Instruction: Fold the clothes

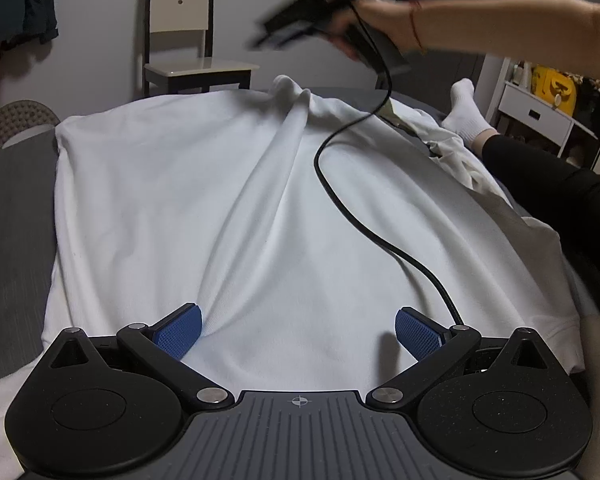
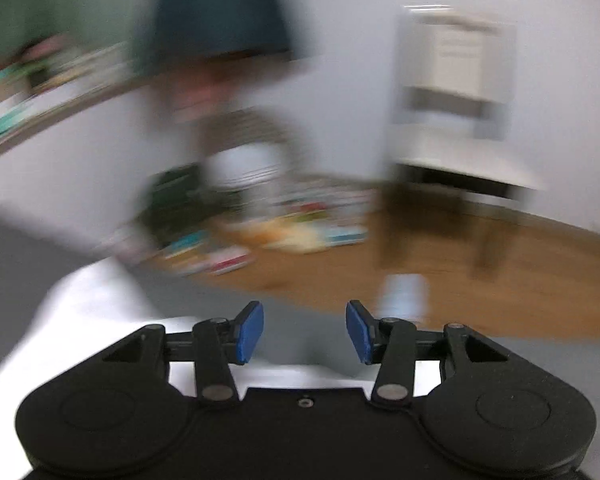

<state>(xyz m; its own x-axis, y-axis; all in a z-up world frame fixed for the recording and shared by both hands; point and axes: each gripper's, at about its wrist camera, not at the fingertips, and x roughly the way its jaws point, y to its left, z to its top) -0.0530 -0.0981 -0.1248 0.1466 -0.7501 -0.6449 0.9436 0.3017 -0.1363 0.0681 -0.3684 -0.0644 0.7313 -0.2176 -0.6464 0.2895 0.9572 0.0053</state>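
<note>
Left gripper (image 1: pixel 298 330): spread wide, blue pads (image 1: pixel 180 330) resting low over the near edge of a white garment (image 1: pixel 220 200), nothing pinched between them; left pad touching a fold of cloth, right pad clear of it.

Right gripper (image 2: pixel 305 330): partly open, empty, lifted well above the bed and aimed at the far wall and wooden floor (image 2: pixel 460 256); own view heavily smeared, so nothing fine readable there. In the left view, seen up at 12 to 1 o'clock, blurred, held by a bare arm (image 1: pixel 500 20), a black cable (image 1: pixel 352 208) trailing from it down across the cloth toward 4 o'clock.

Garment: spread over the grey bed (image 1: pixel 16 220), filling the middle of the left view. Roughly flattened, not smooth: long ridges running from 6 o'clock up to a bunched peak at 12, and a crumpled part at 2 o'clock beside a leg in black with a white sock (image 1: pixel 466 108).

Judged progress: early. Laid out, no clean fold visible yet. Left to do, probably: smoothing the ridges, tucking the crumpled side, then folding. Cable lying on the cloth may snag.

Beyond the bed at 11 o'clock: a chair (image 1: pixel 180 32) against the wall.
</note>
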